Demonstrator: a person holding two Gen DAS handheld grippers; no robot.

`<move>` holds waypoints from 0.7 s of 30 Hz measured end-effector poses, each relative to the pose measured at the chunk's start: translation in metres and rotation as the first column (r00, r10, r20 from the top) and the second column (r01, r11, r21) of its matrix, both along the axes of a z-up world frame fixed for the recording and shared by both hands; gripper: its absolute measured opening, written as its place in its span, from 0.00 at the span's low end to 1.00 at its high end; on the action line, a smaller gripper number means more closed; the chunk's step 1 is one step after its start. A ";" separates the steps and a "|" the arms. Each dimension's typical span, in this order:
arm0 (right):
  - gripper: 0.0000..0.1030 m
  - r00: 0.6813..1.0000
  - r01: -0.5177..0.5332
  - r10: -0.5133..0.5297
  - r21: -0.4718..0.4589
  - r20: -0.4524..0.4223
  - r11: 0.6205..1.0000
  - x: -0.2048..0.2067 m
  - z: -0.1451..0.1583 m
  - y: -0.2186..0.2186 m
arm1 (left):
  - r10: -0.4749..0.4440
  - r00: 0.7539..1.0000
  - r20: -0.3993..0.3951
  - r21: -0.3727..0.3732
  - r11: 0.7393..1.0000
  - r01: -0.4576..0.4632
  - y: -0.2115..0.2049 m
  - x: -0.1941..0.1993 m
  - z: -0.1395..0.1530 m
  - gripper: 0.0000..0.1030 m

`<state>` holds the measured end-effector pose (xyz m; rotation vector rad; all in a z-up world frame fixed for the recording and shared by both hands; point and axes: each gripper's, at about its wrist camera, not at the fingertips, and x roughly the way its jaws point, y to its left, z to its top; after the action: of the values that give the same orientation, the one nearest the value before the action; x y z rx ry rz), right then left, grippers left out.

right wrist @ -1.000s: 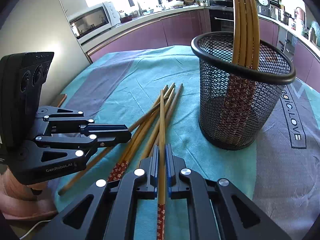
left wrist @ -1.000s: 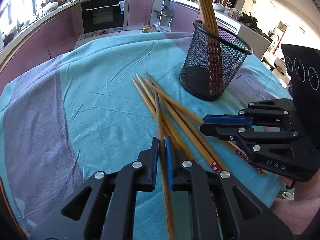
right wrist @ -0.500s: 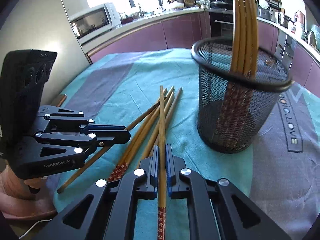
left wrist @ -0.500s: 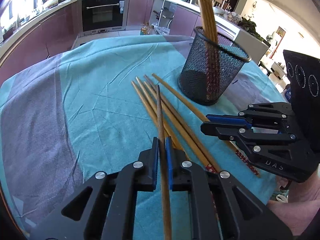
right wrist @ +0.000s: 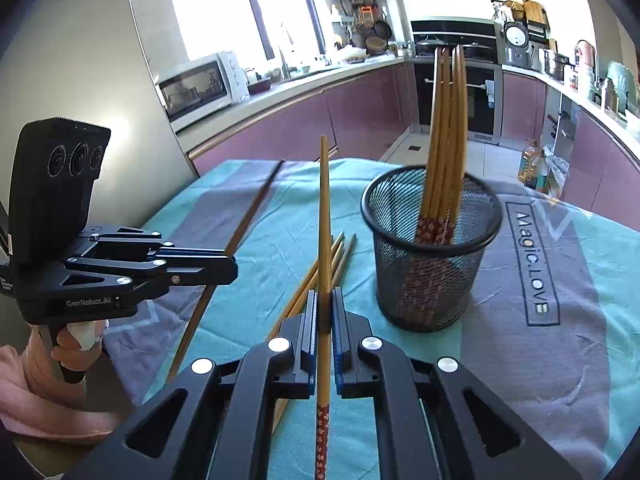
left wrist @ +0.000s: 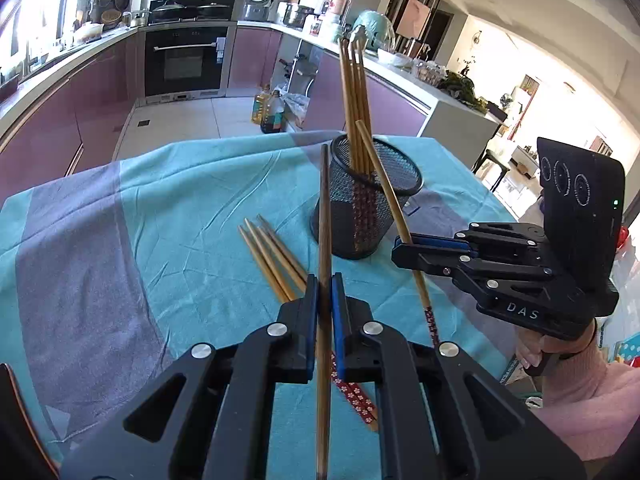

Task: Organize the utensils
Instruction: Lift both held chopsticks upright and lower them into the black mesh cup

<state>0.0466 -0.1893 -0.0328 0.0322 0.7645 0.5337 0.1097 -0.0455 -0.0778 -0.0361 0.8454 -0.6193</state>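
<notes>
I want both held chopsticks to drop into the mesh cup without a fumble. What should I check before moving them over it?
1. Left tool shut on the dark chopstick: ok.
2. Right tool shut on the light chopstick: ok.
3. Both sticks lifted off the cloth: ok.
4. Mesh cup upright with room beside the chopsticks in it: ok.
5. Flowered end of the light chopstick pointing down toward the cup: not ok, it points back at the tool.
6. Loose chopsticks on the cloth clear of the cup: ok.
</notes>
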 end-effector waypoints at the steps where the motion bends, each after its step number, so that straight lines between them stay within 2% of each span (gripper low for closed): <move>1: 0.06 1.000 0.002 -0.002 0.002 0.005 1.000 0.000 0.002 0.001 | -0.004 1.000 0.004 -0.006 1.000 0.004 0.000 -0.002 0.003 0.07; 21: 0.06 0.995 0.047 -0.052 0.060 0.085 0.997 -0.006 0.033 -0.028 | -0.030 0.997 0.073 -0.089 0.995 0.037 0.012 -0.012 0.048 0.07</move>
<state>0.0411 -0.2174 0.0002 0.0810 0.6621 0.5067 0.0976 -0.0335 -0.0295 -0.0813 0.7494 -0.6861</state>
